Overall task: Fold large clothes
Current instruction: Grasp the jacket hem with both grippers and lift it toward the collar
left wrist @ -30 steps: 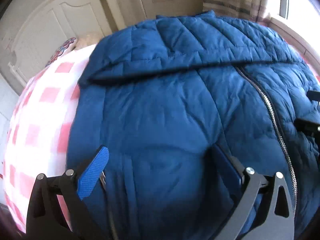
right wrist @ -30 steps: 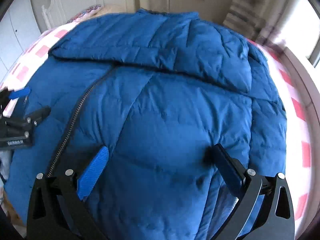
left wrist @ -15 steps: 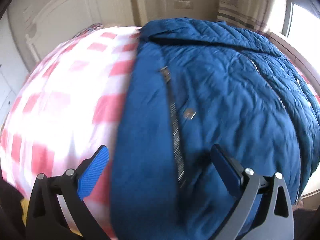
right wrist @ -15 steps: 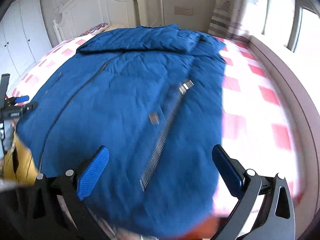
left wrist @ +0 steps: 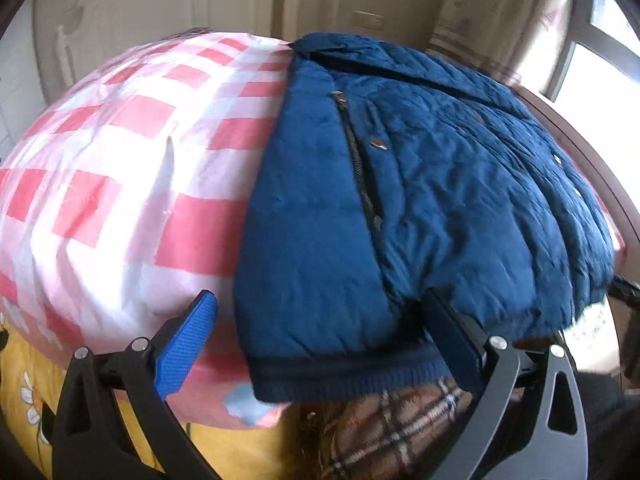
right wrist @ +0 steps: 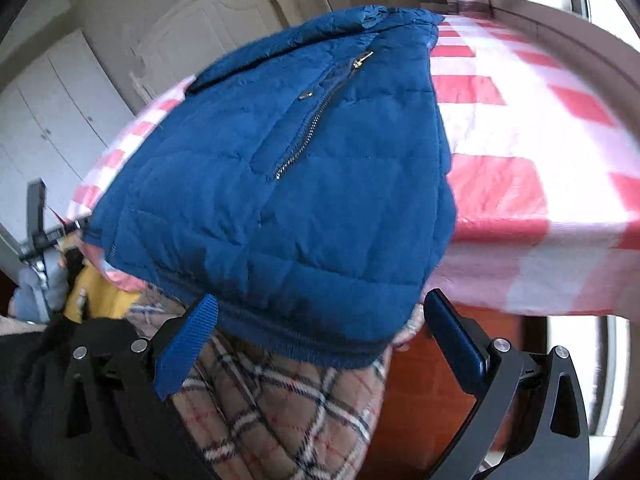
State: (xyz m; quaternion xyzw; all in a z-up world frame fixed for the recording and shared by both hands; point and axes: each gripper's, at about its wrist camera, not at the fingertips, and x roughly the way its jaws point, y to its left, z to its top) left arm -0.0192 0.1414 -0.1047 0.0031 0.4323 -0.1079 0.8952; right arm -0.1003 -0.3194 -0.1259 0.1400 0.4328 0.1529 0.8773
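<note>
Bed (left wrist: 132,168) is holding the blue jacket (left wrist: 400,208) flat for folding, both grippers (left wrist: 320,336) (right wrist: 320,340) hovering wide open at its hem, gripping nothing.

Daylight pours in from the window (left wrist: 600,52) on my right, blowing it out to white and washing glare across the pink-and-white checked bedspread (right wrist: 560,168). My fisheye lenses bulge everything and darken the corners. The quilted navy-blue puffer jacket (left wrist: 420,200) smears with motion blur along its right edge, and its hem throws a deep shadow beneath.
</note>
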